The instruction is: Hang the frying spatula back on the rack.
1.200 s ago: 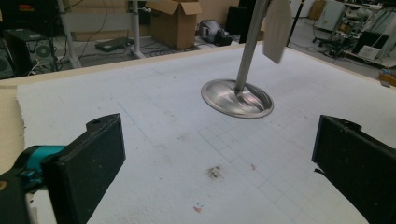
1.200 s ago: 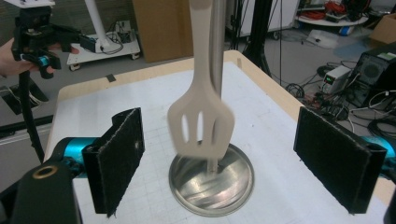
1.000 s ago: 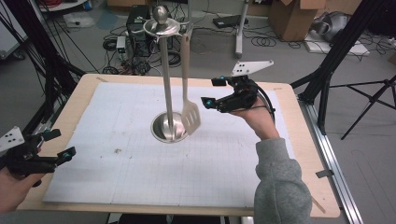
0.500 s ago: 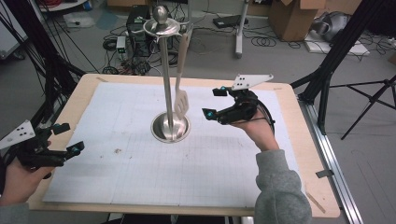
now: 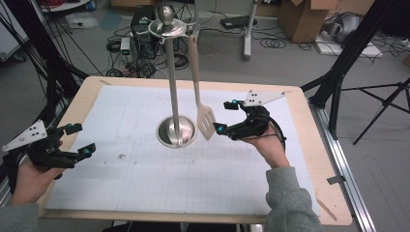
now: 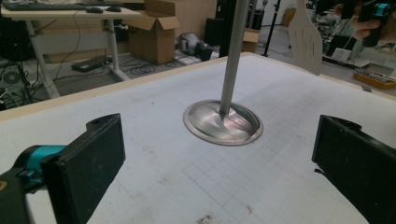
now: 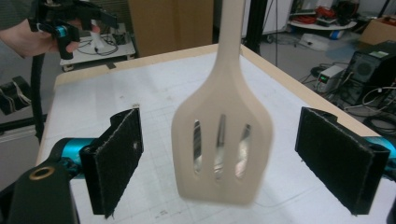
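A metal stand (image 5: 173, 82) with a round base (image 5: 176, 131) rises from the middle of the table. From its top ring hangs a cream slotted spatula (image 5: 206, 122), blade down. My right gripper (image 5: 226, 116) is open just right of the blade. In the right gripper view the spatula (image 7: 222, 149) hangs in line between the two pads, with a gap on each side. My left gripper (image 5: 81, 139) is open and holds nothing, low over the table's left edge. From the left gripper (image 6: 219, 172) I see the base (image 6: 223, 123) ahead and the spatula (image 6: 306, 37) beyond it.
A white gridded mat (image 5: 145, 179) covers most of the wooden table (image 5: 333, 212). Black tripod legs (image 5: 338, 72) stand off the right corner. Cables and boxes lie on the floor behind (image 5: 270, 38). A small dark stain (image 5: 121, 155) marks the mat.
My right gripper has come down and now sits level with the spatula blade. My left gripper has moved right, in over the mat. The spatula has turned and swung slightly on its hook.
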Demonstrator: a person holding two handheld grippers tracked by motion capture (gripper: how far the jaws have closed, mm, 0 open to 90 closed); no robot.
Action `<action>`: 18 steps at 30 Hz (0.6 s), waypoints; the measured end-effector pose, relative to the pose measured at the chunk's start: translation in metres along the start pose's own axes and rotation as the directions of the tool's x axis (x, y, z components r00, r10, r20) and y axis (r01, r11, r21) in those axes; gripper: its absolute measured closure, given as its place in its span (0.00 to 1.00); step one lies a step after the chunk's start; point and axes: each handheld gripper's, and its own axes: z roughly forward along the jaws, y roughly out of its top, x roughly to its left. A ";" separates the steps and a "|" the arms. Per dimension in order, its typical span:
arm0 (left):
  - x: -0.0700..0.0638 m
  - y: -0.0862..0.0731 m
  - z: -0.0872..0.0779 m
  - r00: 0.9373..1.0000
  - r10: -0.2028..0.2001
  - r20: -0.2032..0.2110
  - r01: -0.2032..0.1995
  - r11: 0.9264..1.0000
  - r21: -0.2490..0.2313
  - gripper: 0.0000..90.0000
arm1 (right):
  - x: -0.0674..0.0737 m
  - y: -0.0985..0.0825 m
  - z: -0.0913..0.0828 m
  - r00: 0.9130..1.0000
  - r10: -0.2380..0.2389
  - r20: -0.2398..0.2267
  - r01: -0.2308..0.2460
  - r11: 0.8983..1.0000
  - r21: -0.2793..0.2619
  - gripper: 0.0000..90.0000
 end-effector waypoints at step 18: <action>0.001 0.000 0.006 1.000 -0.003 0.012 0.003 1.000 -0.003 0.03 | 0.003 -0.033 -0.026 0.998 0.049 0.046 -0.045 0.996 -0.074 0.16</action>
